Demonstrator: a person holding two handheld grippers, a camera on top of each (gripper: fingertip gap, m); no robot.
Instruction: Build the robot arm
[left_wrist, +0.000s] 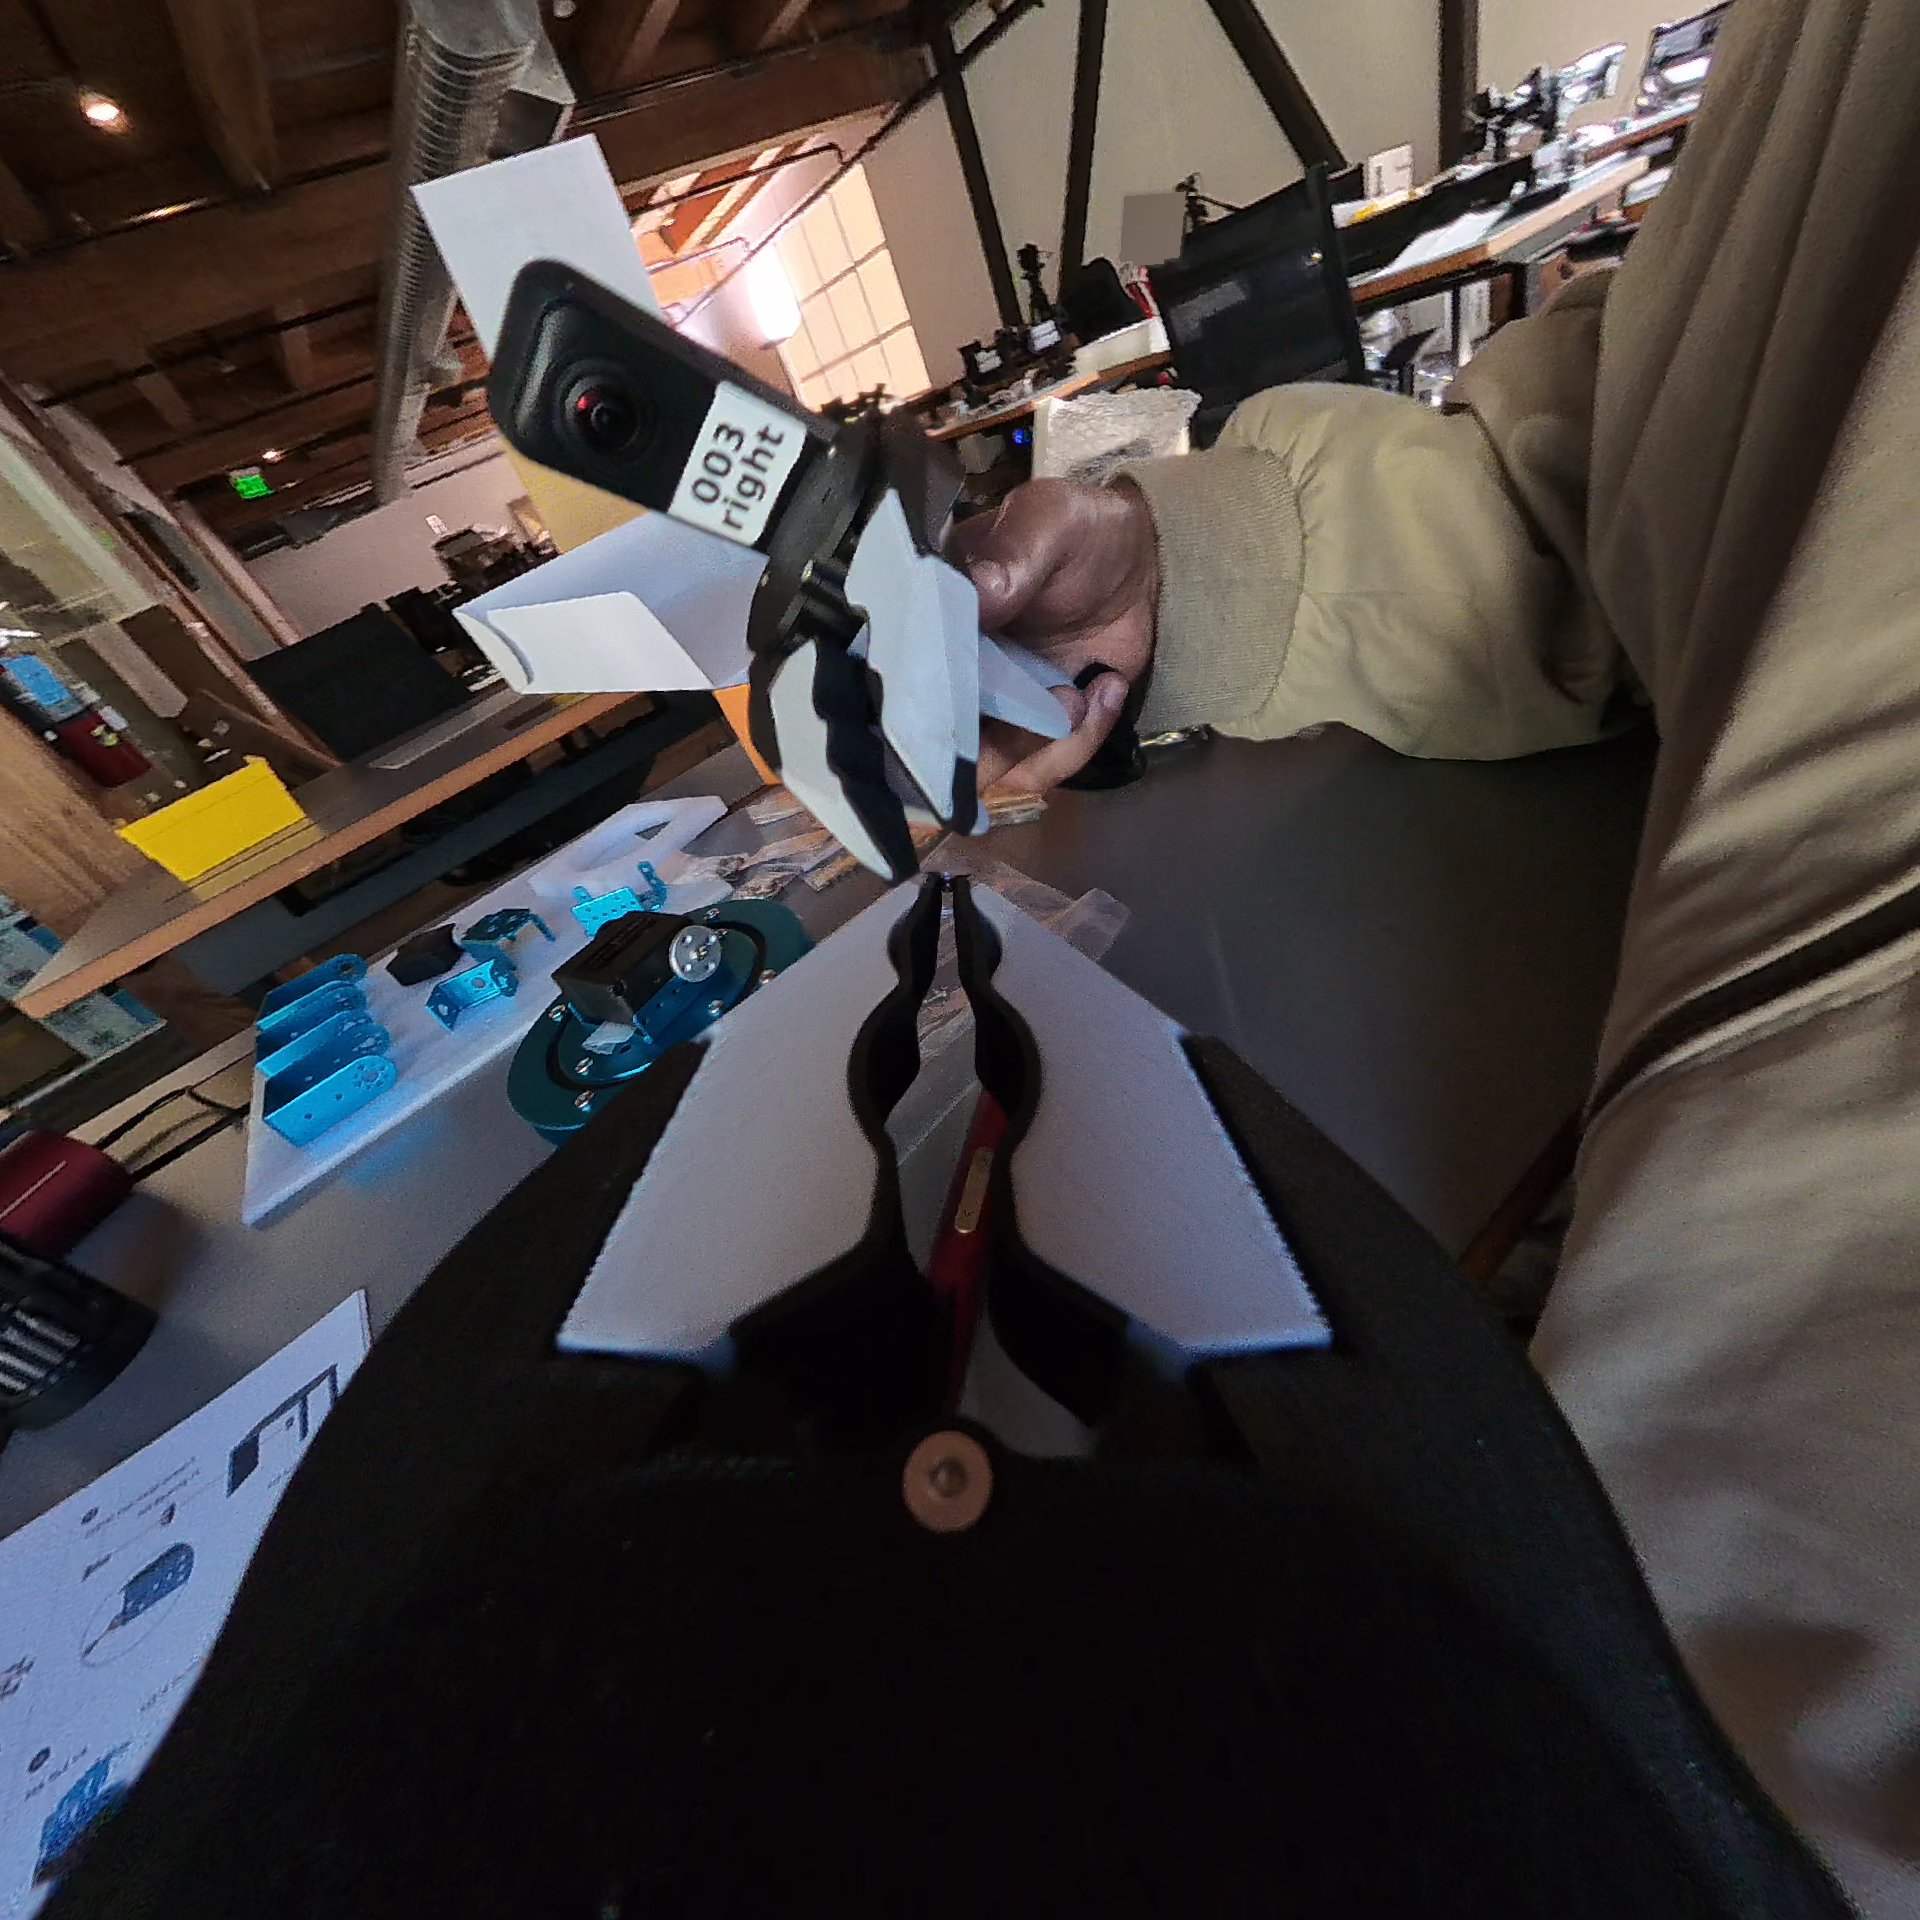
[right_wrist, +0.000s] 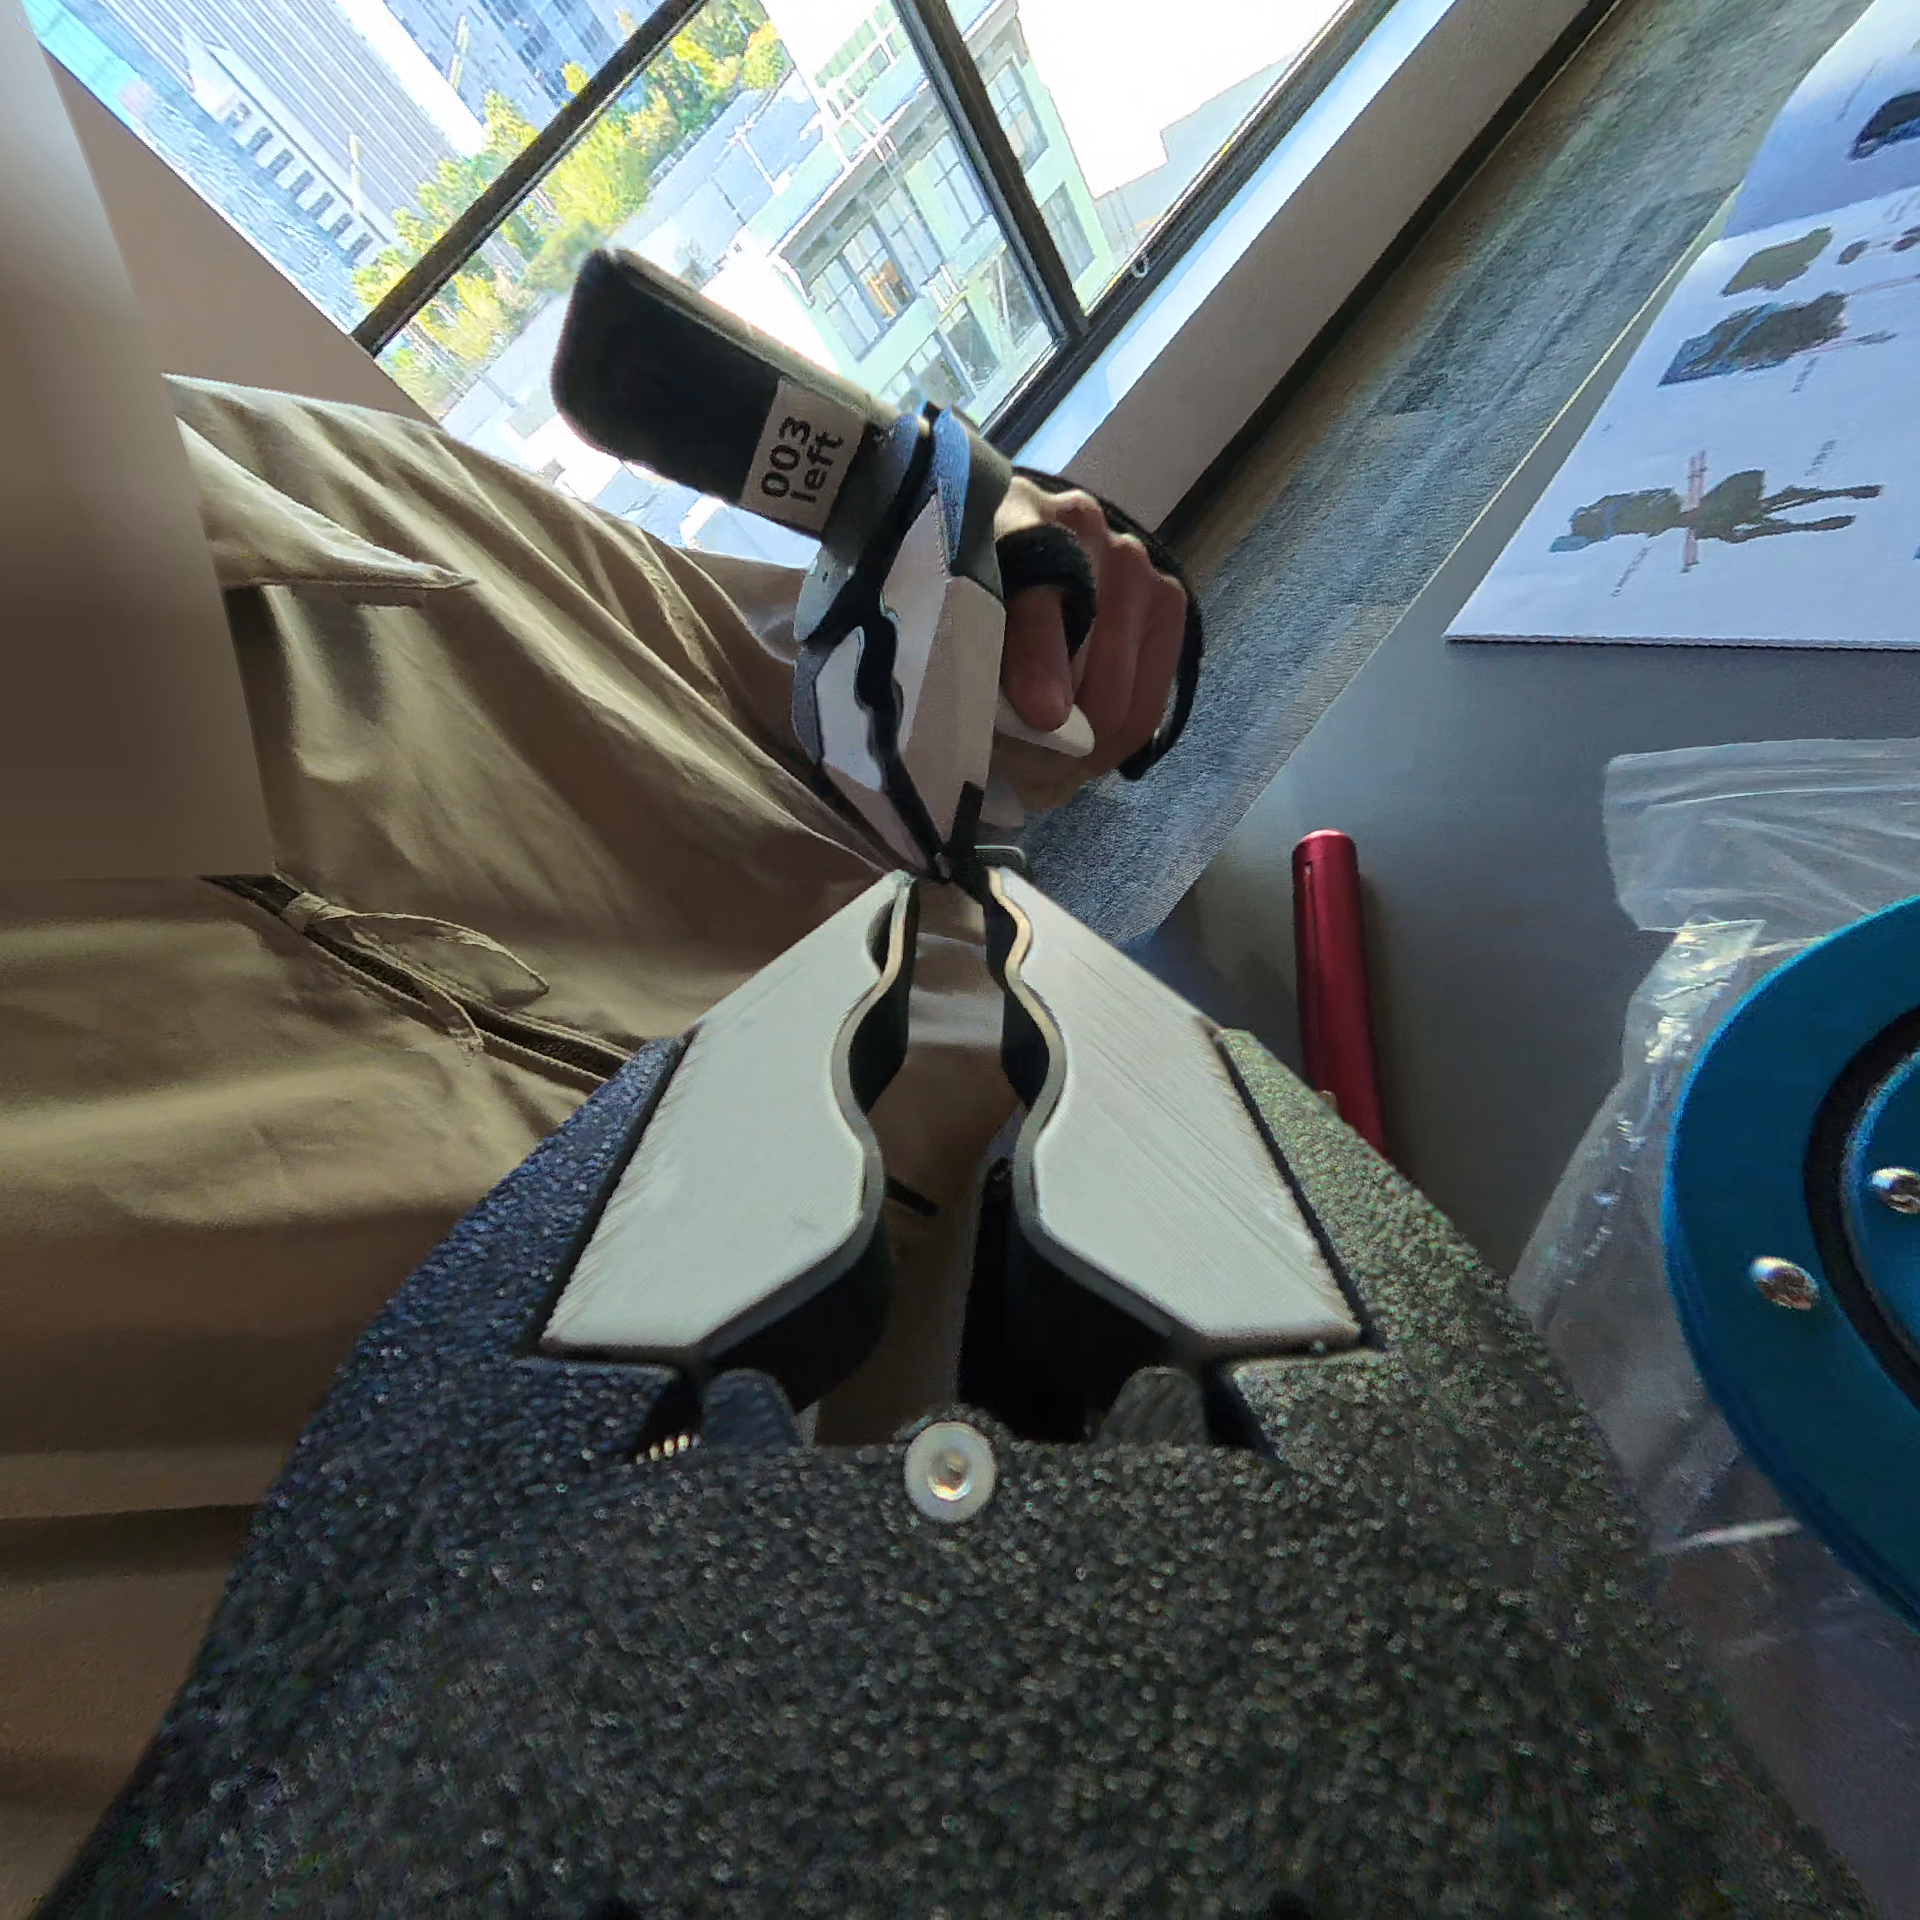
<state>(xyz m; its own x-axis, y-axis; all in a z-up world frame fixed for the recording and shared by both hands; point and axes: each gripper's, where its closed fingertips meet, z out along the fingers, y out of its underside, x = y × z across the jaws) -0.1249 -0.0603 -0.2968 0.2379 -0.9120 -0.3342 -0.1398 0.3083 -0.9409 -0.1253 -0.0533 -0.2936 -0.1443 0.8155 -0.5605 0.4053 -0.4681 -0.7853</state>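
Note:
My left gripper (left_wrist: 943, 883) is shut on a tiny dark part (left_wrist: 943, 880), pinched at the very tips and held above the grey table (left_wrist: 1299, 935). My right gripper (left_wrist: 923, 854) comes down from above and meets it tip to tip. In the right wrist view my right gripper (right_wrist: 948, 881) has its jaws a narrow gap apart. The left gripper's tips (right_wrist: 940, 860) and the tiny part sit at that gap. I cannot tell whether the right fingertips touch the part. A red pen-shaped tool (left_wrist: 971, 1226) lies on the table under the left gripper and also shows in the right wrist view (right_wrist: 1335, 987).
A teal round base (left_wrist: 582, 1081) carrying a black servo (left_wrist: 613, 971) stands left of the grippers, and it also shows in the right wrist view (right_wrist: 1766, 1247). Blue metal brackets (left_wrist: 322, 1049) lie on a white board. Printed sheets (left_wrist: 156, 1558), clear bags (right_wrist: 1714, 831) and a person's tan jacket (left_wrist: 1714, 1039) surround them.

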